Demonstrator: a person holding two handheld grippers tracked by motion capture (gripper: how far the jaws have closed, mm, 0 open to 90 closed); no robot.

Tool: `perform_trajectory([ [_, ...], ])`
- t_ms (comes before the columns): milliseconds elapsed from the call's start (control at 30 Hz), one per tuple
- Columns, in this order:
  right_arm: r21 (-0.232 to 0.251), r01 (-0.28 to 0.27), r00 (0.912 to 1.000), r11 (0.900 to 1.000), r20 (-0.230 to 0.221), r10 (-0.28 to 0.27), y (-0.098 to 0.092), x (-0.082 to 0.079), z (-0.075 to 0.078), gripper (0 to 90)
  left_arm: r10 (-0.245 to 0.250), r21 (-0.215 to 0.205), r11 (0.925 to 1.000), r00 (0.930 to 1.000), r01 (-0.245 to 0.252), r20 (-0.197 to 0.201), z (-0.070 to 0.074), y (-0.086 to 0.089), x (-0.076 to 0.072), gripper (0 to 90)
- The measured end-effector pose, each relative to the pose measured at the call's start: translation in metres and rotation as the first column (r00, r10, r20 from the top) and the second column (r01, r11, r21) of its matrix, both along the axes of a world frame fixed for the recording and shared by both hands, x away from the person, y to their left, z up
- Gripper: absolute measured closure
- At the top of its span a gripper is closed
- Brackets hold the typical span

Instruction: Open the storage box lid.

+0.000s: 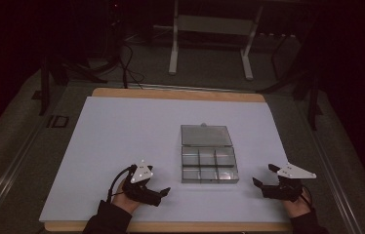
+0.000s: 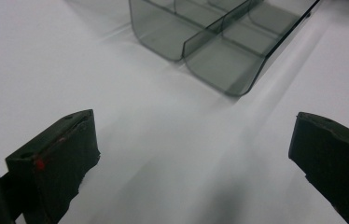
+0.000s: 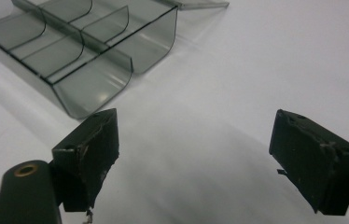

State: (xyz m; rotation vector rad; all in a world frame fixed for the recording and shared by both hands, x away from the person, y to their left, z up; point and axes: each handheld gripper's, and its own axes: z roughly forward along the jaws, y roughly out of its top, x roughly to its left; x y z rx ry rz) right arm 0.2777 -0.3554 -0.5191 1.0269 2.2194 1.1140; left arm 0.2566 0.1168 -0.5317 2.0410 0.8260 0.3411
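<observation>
White table (image 1: 122, 136): both tools spread beside the open box (image 1: 209, 163); high view shows its lid.

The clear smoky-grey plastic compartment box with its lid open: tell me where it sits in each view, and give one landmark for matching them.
High view: the clear smoky-grey plastic compartment box lies centre, slightly right, between the two tongs, lid flat behind it.
Left gripper view: top centre-right, ahead of the open jaws, a rounded corner nearest.
Right gripper view: top left, beyond the left jaw.
Shared landmark: the white sheet under the box.
</observation>
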Motion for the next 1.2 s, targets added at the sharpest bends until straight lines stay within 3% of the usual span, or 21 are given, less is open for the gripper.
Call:
perform_trajectory([
  [133, 0.003, 0.005, 1.0000, 1.000, -0.003, -0.005, -0.001, -0.004, -0.004, 14.7, 0.031, 0.024, 0.9992, 0.9995, -0.031, 0.002, -0.002, 0.004, -0.004, 2.4],
  [333, -0.011, 0.031, 0.9994, 0.999, 0.019, -0.031, 0.000, -0.008, -0.013, 14.2, 0.071, 0.016, 0.9973, 0.9974, -0.071, 0.007, -0.005, 0.007, -0.010, 2.4],
  [533, 0.007, 0.086, 0.9942, 0.996, 0.064, -0.086, -0.003, -0.011, -0.012, 14.0, 0.113, 0.054, 0.9917, 0.9915, -0.117, 0.064, -0.006, 0.003, -0.017, 2.4],
  [900, 0.012, 0.154, 0.9860, 0.988, 0.061, -0.155, -0.004, -0.010, -0.014, 14.0, 0.138, 0.071, 0.9868, 0.9854, -0.146, 0.099, -0.007, 0.001, -0.019, 2.4],
  [1200, 0.005, 0.158, 0.9859, 0.987, 0.053, -0.158, -0.003, -0.009, -0.014, 14.0, 0.144, 0.085, 0.9845, 0.9834, -0.154, 0.110, -0.007, -0.001, -0.020, 2.4],
])
